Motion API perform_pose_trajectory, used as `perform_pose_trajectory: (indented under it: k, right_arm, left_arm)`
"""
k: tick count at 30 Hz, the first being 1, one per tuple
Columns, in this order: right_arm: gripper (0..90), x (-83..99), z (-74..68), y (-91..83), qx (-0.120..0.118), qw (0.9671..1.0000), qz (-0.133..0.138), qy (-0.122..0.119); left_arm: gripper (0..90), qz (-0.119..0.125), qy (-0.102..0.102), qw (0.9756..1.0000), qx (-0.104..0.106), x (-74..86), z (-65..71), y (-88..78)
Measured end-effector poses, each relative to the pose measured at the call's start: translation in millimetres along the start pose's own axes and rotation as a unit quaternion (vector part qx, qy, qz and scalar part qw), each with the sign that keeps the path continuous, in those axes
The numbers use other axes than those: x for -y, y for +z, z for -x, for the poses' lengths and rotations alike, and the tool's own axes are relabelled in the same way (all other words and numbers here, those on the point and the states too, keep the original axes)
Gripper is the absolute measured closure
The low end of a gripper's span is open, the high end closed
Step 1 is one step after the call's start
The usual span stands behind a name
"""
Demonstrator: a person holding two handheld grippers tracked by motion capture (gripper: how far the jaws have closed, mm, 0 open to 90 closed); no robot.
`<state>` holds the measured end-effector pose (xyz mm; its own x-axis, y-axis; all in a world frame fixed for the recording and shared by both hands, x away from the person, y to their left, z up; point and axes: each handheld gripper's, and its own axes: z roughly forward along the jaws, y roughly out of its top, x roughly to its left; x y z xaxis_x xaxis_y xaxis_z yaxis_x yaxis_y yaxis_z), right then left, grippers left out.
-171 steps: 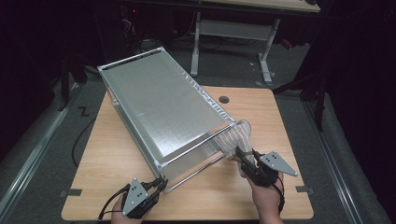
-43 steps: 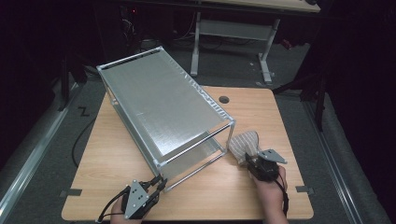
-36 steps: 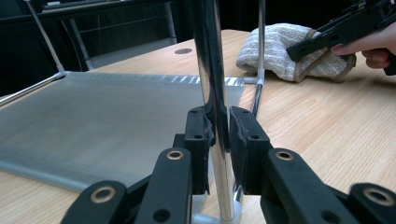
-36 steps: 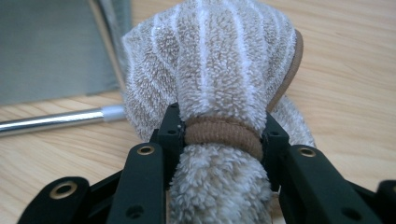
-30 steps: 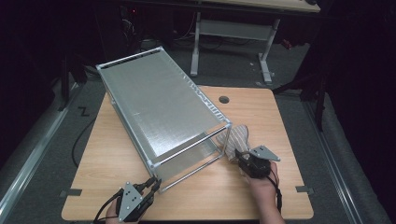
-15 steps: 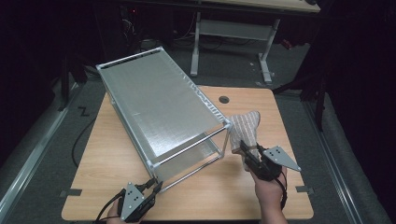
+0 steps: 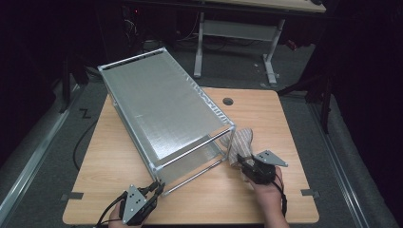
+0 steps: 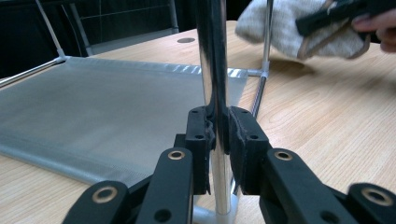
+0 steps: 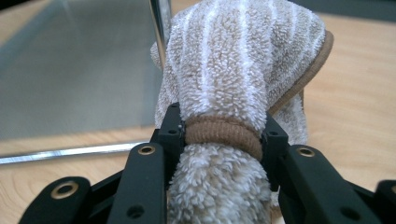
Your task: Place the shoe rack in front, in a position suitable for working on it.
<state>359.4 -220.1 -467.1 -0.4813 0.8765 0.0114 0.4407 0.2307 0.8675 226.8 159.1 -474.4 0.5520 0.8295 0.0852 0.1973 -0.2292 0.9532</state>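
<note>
A metal wire rack [image 7: 166, 114] with a mesh shelf lies tilted on the wooden table [image 7: 285, 118]. My left gripper [image 7: 157, 186] is at the rack's near corner. In the left gripper view it [image 8: 218, 135] is shut on the upright chrome post [image 8: 212, 56]. My right gripper [image 7: 241, 161] is shut on a bunched beige striped towel [image 7: 241, 140] with a brown hem. The towel [image 9: 243, 60] presses against the rack's right front post [image 9: 161, 23]. Farther off in the left gripper view are the towel [image 8: 280, 28] and the right gripper [image 8: 336, 11].
A round cable hole [image 7: 227, 101] sits in the table behind the rack. Bare wood lies left of the rack and along the near edge. Dark floor surrounds the table, and another desk's legs [image 7: 268, 57] stand behind it.
The right gripper and towel swung out to the right, then came back left and nearer, against the rack's front post. The left gripper has stayed at the near corner.
</note>
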Motion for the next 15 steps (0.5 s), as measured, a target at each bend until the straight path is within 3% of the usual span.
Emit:
perform_pose_trajectory:
  k: [6, 13, 15]
  right_arm:
    - [63.2, 14.9, -0.6, 7.7, -0.001, 0.9988, -0.049, -0.002]
    - [63.0, 17.4, 8.8, -17.4, 0.052, 0.9982, -0.029, 0.003]
    - [62.9, 21.2, 16.0, -25.4, 0.068, 0.9970, -0.030, 0.018]
  left_arm:
    - [78.4, 0.000, 0.004, 0.9999, 0.012, -2.8, 2.2, 5.0]
    - [78.3, 0.002, 0.013, 0.9992, 0.038, -7.7, 10.0, 17.1]
    - [78.3, 0.003, 0.015, 0.9988, 0.046, -9.3, 12.7, 21.6]
